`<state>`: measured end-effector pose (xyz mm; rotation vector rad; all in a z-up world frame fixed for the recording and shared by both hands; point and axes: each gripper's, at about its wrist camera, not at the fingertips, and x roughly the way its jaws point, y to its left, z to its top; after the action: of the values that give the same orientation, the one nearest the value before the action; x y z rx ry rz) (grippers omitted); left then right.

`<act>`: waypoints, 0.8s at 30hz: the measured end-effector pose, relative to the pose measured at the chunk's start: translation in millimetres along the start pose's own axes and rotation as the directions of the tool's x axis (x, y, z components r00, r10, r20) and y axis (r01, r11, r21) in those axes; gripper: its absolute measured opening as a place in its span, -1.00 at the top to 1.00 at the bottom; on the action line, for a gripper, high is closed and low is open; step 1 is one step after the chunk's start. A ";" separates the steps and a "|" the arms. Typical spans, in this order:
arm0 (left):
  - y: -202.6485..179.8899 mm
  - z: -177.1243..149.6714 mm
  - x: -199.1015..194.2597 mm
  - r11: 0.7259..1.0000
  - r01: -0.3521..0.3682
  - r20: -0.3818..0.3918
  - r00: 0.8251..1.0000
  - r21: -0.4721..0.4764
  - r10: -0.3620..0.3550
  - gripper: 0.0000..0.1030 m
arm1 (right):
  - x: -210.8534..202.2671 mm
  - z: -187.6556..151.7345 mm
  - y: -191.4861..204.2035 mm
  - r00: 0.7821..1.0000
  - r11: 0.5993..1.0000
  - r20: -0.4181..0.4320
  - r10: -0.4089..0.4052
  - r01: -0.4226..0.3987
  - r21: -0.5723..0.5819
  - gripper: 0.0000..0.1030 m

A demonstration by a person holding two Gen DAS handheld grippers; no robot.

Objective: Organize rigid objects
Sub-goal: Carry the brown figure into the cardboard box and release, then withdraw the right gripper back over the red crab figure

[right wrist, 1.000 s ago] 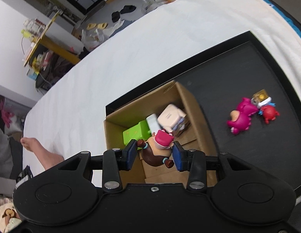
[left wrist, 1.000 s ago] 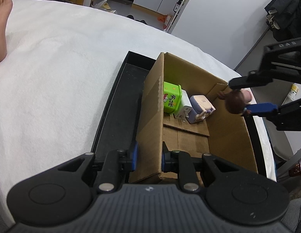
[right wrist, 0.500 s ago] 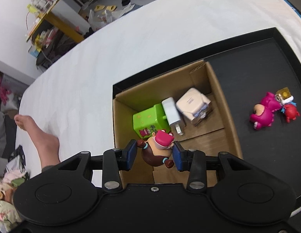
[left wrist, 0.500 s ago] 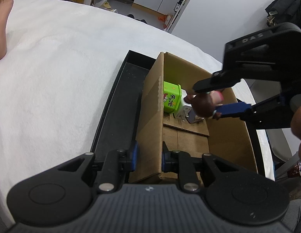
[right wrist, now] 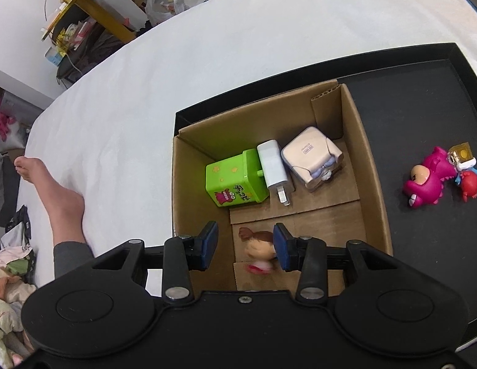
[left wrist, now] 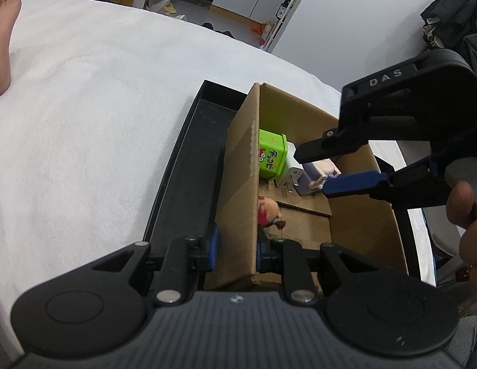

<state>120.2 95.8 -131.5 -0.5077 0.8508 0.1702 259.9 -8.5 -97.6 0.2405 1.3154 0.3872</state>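
A cardboard box (right wrist: pixel 375 184) stands in a black tray (right wrist: pixel 423 92). My left gripper (left wrist: pixel 236 250) is shut on the box's near left wall (left wrist: pixel 238 190). A small doll with brown hair and a pink dress (right wrist: pixel 258 250) is blurred on the box floor, also seen as the doll (left wrist: pixel 267 212) beside the left wall. My right gripper (right wrist: pixel 244 246) hangs above it, open, with nothing between its fingers; the left wrist view shows the right gripper (left wrist: pixel 310 172) well above the doll. A green box (right wrist: pixel 235 181), a white charger (right wrist: pixel 272 169) and a beige toy (right wrist: pixel 312 156) lie at the box's far end.
On the tray to the right of the box lie a pink monster toy (right wrist: pixel 426 181), a red crab toy (right wrist: pixel 469 184) and a small yellow-and-white piece (right wrist: pixel 461 155). The tray rests on a white sheet (right wrist: pixel 207 46). A person's bare foot (right wrist: pixel 54 190) lies on the sheet at the left.
My right gripper came over the box with the doll and sank a little. The doll left its pads and dropped to the box floor. My left gripper kept still on the wall.
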 end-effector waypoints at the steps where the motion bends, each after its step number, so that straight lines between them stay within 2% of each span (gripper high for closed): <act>1: -0.1 0.0 0.1 1.000 0.000 -0.001 1.000 0.001 0.000 0.59 | -0.6 -0.1 -1.3 1.000 1.000 -0.002 0.005 -0.004 0.003 0.22; 12: -2.0 0.4 0.4 1.000 -0.005 0.000 1.000 0.009 0.005 0.59 | -31.8 -3.7 -17.5 1.000 0.999 0.015 0.014 -0.014 -0.029 0.18; 16: -2.7 0.2 0.9 1.000 -0.007 0.001 1.000 0.014 0.007 0.59 | -45.1 -5.2 -26.5 1.000 0.998 0.020 -0.002 0.003 -0.059 0.11; 20: -3.1 0.5 0.9 1.000 -0.008 0.001 1.000 0.017 0.008 0.59 | -57.3 -6.7 -37.1 1.000 0.997 0.026 -0.008 0.010 -0.082 -0.09; 24: -4.5 0.0 1.0 1.000 -0.013 0.003 1.000 0.022 0.013 0.59 | -68.7 -6.1 -49.7 0.999 0.995 0.037 -0.019 0.022 -0.094 -0.13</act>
<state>122.4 91.9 -130.7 -0.4817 0.8524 0.1733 247.0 -82.1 -57.1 0.1538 1.2601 0.4250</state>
